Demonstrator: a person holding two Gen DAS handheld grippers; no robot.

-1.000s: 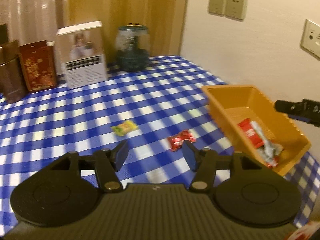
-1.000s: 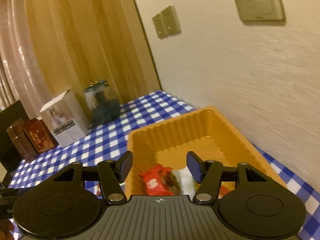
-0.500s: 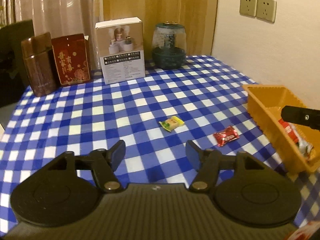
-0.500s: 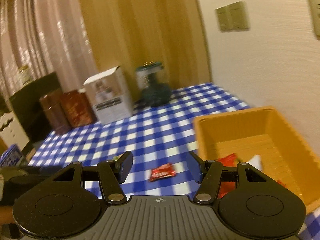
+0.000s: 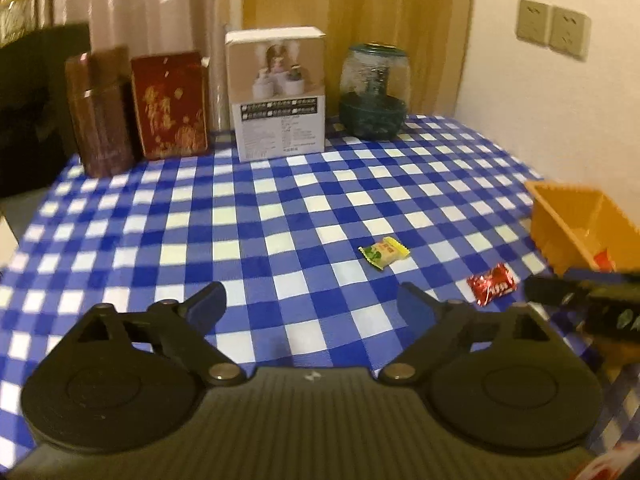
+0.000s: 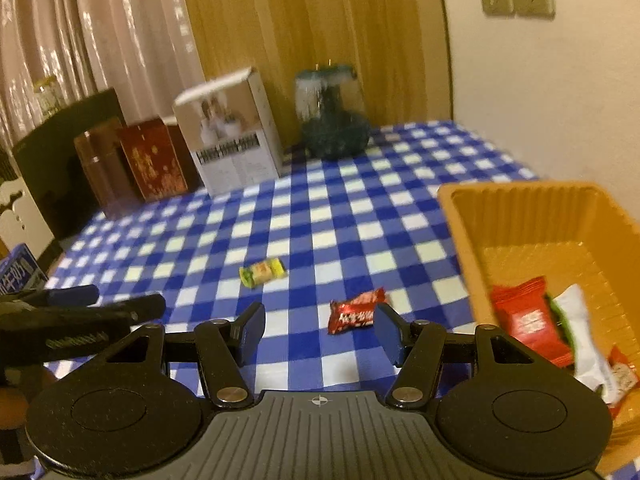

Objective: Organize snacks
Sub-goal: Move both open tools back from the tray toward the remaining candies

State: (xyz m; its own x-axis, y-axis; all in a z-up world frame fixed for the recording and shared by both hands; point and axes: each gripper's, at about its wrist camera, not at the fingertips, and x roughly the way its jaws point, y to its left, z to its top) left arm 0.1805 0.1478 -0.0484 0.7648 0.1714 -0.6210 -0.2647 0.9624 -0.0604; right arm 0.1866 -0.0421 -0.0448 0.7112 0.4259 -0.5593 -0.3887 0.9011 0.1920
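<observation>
A red candy (image 6: 354, 315) and a yellow-green candy (image 6: 262, 272) lie on the blue checked tablecloth (image 6: 328, 224). An orange tray (image 6: 532, 216) at the right holds several wrapped snacks (image 6: 528, 320). My right gripper (image 6: 318, 330) is open and empty, just short of the red candy. My left gripper (image 5: 312, 306) is open and empty above the cloth; in its view the yellow-green candy (image 5: 384, 252), red candy (image 5: 492, 283) and tray (image 5: 576, 216) lie ahead to the right. The right gripper's fingers (image 5: 580, 292) show at that view's right edge.
At the table's back stand a brown canister (image 5: 100, 112), a red box (image 5: 170, 104), a white product box (image 5: 278, 92) and a glass jar (image 5: 376, 92). A wall (image 5: 560, 100) with sockets runs along the right side. The left gripper's fingers (image 6: 100, 308) show low left in the right wrist view.
Both views have swung left, away from the tray. My right gripper has left the tray and now faces the red candy. Both grippers stay open.
</observation>
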